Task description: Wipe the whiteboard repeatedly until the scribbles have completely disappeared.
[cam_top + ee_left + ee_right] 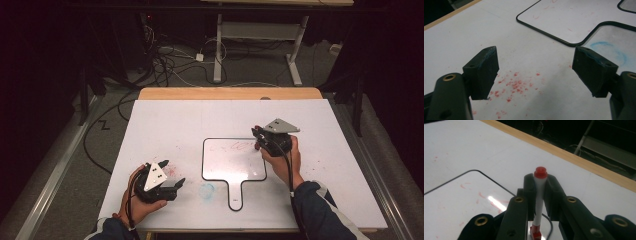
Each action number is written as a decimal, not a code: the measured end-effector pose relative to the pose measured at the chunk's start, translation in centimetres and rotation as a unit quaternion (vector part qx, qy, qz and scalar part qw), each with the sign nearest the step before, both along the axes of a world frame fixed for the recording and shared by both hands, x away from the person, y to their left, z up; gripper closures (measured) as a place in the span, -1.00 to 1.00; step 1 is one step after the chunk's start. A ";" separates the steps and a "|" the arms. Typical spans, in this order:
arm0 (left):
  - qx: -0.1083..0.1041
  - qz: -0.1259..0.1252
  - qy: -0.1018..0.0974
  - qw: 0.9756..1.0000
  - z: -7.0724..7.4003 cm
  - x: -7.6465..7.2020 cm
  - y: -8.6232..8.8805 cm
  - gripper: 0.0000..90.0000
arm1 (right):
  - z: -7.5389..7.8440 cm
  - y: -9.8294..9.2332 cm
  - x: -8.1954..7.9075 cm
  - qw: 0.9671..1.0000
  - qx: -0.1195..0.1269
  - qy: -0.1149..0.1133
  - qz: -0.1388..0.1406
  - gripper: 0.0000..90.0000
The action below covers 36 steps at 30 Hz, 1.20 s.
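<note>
A small white board point(232, 160) with a black rim and a handle lies in the middle of the white table cover point(165, 125). Faint red strokes point(240, 146) mark its far part. My right gripper point(258, 137) hovers at the board's far right corner, shut on a white marker point(540, 192) with a red end point(540, 172). The marker stands upright between the jaws, over the board's rim point(499, 185). My left gripper point(172, 173) rests low at the near left, open and holding nothing point(536, 53), its fingers point(484, 72) above red specks.
Red specks point(514, 85) and a blue smudge point(609, 50) stain the cover near the board's handle point(235, 195). The table's wooden edge point(574, 157) runs along the far side. Beyond it are cables point(170, 65) on the floor and a white desk frame point(260, 30).
</note>
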<state>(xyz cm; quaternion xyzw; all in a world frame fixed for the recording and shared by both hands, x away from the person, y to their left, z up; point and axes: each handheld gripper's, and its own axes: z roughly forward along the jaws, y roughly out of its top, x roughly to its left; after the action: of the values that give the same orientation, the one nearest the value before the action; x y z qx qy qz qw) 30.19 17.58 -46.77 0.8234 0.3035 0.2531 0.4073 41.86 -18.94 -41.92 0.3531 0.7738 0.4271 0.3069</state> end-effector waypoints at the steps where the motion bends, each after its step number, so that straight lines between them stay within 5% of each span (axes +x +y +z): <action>1: 0.000 0.000 0.000 1.000 0.0 0.0 0.0 -0.55 | -0.2 0.2 0.3 1.000 0.007 -0.003 0.005 0.82; 3: 0.000 0.001 0.001 1.000 0.0 0.0 0.0 -0.55 | -0.3 0.5 1.0 1.000 0.010 -0.007 -0.001 0.82; 6: -0.003 0.002 0.001 1.000 0.0 0.0 0.1 -0.55 | -0.3 0.3 2.1 0.999 -0.029 -0.027 -0.035 0.82; 8: -0.003 0.001 0.002 1.000 -0.1 0.0 0.2 -0.55 | -0.2 0.0 2.5 0.999 -0.008 -0.015 -0.040 0.82; 14: -0.003 0.000 0.002 1.000 0.0 0.0 0.1 -0.55 | -0.1 2.3 1.6 0.999 0.040 0.025 0.015 0.82; 17: -0.006 0.000 0.002 1.000 0.1 -0.1 0.1 -0.55 | 0.0 2.9 1.4 1.000 0.010 0.011 0.020 0.82; 20: -0.001 -0.001 0.002 1.000 0.1 -0.1 0.2 -0.55 | 0.0 2.3 2.0 0.999 -0.036 -0.012 -0.018 0.82; 22: -0.004 -0.001 0.003 1.000 0.1 -0.1 0.2 -0.55 | 0.0 2.1 2.2 1.000 -0.020 -0.003 -0.021 0.82; 27: -0.005 -0.002 0.001 1.000 0.1 -0.1 0.1 -0.55 | -0.1 4.1 1.5 0.999 0.031 0.023 0.038 0.82; 29: -0.001 -0.003 0.001 1.000 0.1 -0.2 0.1 -0.55 | -0.1 4.7 1.3 0.998 0.019 0.021 0.049 0.81; 33: -0.004 -0.002 0.002 1.000 0.1 -0.2 0.3 -0.55 | 0.0 4.1 1.9 1.000 -0.021 -0.001 0.014 0.82; 36: -0.006 -0.001 0.002 1.000 0.1 -0.2 0.3 -0.55 | 0.0 3.3 2.6 1.000 -0.012 0.001 -0.011 0.82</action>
<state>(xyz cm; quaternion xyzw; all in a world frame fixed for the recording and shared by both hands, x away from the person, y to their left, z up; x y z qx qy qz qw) 29.95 17.88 -46.68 0.8219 0.3046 0.2494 0.4118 44.44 -15.67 -41.90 0.3582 0.7750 0.4140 0.3156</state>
